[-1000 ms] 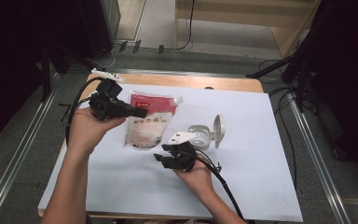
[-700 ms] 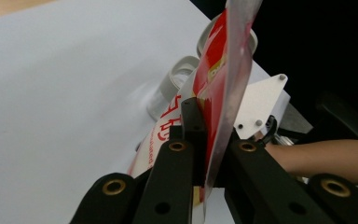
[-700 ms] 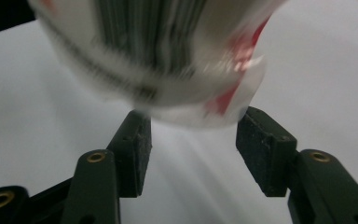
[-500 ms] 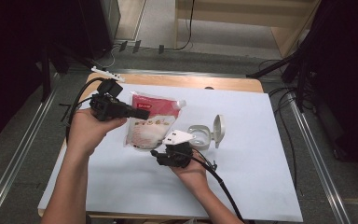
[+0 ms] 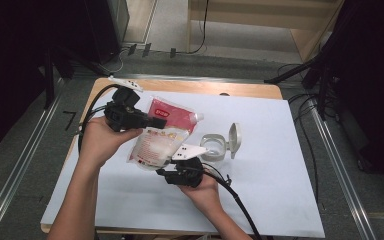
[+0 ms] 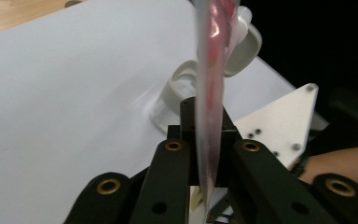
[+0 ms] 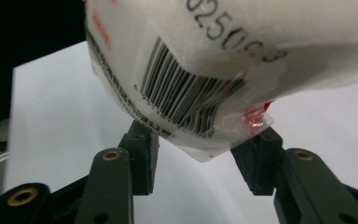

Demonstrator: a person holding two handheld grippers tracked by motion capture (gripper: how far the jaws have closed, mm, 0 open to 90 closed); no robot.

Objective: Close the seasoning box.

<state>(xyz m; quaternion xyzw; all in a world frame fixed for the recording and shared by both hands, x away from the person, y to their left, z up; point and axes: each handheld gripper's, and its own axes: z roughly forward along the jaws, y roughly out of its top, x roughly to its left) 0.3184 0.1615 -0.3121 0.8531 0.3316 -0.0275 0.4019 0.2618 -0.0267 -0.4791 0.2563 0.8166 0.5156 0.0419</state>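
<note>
A red-and-white spouted pouch [image 5: 162,137] hangs tilted above the white sheet. My left gripper [image 5: 161,122] is shut on its upper edge; in the left gripper view the pouch [image 6: 209,93] stands edge-on between the closed jaws [image 6: 209,133]. My right gripper [image 5: 161,172] sits under the pouch's lower end. Its jaws have just been closing, and the barcoded bottom corner [image 7: 191,79] dips between the pads [image 7: 198,158] with gaps still showing. A white jar [image 5: 212,148] with its flip lid [image 5: 234,140] open stands to the right of the pouch.
A white sheet [image 5: 290,190] covers most of the wooden table [image 5: 250,90]. Metal rails [image 5: 337,165] run along both sides, and cables [image 5: 240,205] trail from the grippers. The jar [image 6: 182,86] shows behind the pouch in the left gripper view.
My right gripper has moved left from beside the jar to under the pouch's lower end. The left hand and the pouch have barely shifted.
</note>
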